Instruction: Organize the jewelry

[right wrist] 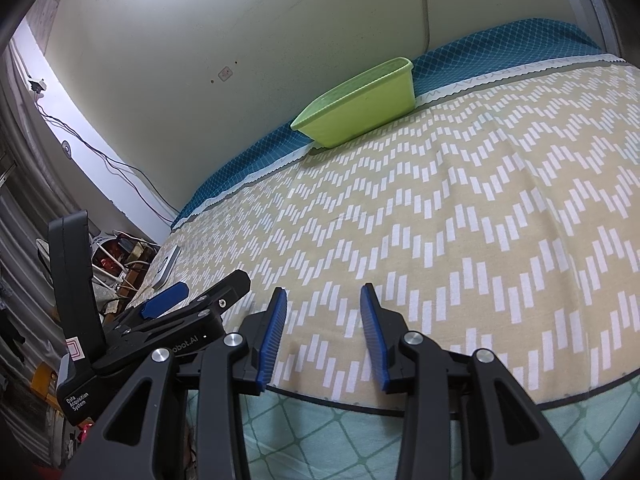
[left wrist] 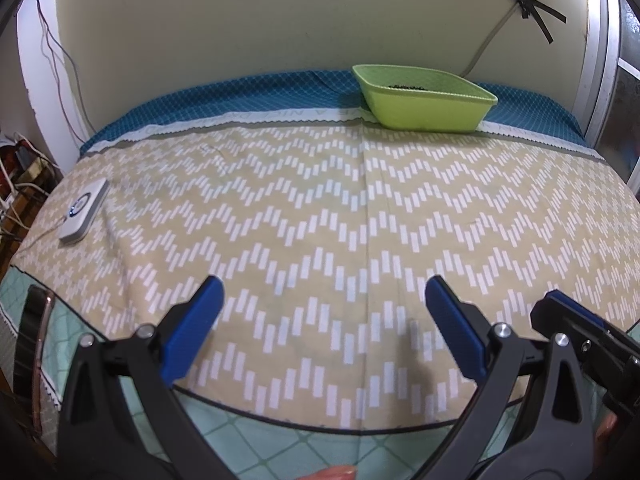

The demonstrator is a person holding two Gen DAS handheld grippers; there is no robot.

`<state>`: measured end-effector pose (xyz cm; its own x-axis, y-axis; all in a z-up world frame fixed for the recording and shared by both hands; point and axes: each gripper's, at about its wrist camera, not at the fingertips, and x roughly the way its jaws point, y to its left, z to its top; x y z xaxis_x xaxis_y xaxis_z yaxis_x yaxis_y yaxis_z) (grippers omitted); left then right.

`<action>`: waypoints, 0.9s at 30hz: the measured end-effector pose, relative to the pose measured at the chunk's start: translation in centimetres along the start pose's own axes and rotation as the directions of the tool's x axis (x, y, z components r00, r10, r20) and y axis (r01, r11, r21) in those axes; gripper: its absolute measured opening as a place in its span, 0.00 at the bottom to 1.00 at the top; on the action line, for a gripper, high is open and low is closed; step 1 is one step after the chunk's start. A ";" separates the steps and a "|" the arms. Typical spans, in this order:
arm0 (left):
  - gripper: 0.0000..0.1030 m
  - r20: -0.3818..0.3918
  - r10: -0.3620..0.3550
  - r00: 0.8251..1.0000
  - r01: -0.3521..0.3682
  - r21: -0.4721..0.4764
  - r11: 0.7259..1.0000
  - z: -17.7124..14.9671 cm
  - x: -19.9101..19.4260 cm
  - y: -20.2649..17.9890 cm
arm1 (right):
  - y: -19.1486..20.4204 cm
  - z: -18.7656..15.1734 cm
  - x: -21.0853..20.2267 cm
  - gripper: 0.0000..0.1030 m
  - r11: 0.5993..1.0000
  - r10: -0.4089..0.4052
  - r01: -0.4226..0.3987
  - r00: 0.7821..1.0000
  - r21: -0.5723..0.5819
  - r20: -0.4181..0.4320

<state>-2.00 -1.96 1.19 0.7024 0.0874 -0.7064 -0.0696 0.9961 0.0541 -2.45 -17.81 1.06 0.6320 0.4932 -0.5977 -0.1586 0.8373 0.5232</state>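
While both grippers are hovering over the near edge of the table, nothing is being held:

Left gripper (left wrist: 324, 320): sitting low over the tan zigzag cloth (left wrist: 320, 208), jaws spread wide, blue pads (left wrist: 192, 328) w/ only cloth showing between them. Holding nothing.

Right gripper (right wrist: 324, 336): pointing down at the same cloth, jaws standing partly apart, approx. a narrow gap, ribbed blue pads (right wrist: 274, 336) not touching anything. Empty too. It's also showing at the right edge of the left cam.

Green tray (left wrist: 424, 96): lime plastic, sitting at the far side of the table by the wall (left wrist: 240, 40), straddling the seam btw. the tan cloth and the blue patterned cloth (left wrist: 240, 96). Well apart from both grippers.

Jewelry (left wrist: 406, 87): a small dark beaded clump lying inside the tray, near its back wall; too small to tell what kind. From the right cam the tray's inside isn't showing.

White device (left wrist: 84, 212): flat, w/ a round blue-ringed dial, lying at the left edge of the tan cloth, cable trailing off it.

Near edge: mint checked cloth (left wrist: 280, 448) peeking out under the tan one.

Person: a fingertip (left wrist: 336, 472) showing at the bottom of the left cam.
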 end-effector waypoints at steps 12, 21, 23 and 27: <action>0.94 -0.002 0.005 1.000 -0.005 -0.004 1.000 -0.1 -0.1 -0.2 | 0.0 -0.1 -0.1 0.22 1.000 -0.001 0.001 1.000 0.002 0.002; 0.94 -0.005 0.003 1.000 -0.003 -0.004 1.000 -0.1 0.0 -0.3 | 0.1 -0.1 -0.1 0.22 1.000 -0.001 0.001 1.000 0.002 0.003; 0.94 -0.004 0.002 1.000 -0.002 -0.003 1.000 -0.2 0.0 -0.5 | 0.1 -0.1 -0.1 0.22 1.000 -0.001 0.001 1.000 0.003 0.003; 0.94 -0.004 0.005 1.000 -0.005 -0.004 1.000 -0.2 -0.1 -0.3 | 0.0 -0.1 -0.1 0.22 1.000 0.000 0.000 1.000 0.003 0.003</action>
<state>-2.13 -2.31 1.09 0.6995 0.0919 -0.7087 -0.0753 0.9957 0.0548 -2.55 -17.82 1.08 0.6346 0.4922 -0.5958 -0.1560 0.8367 0.5250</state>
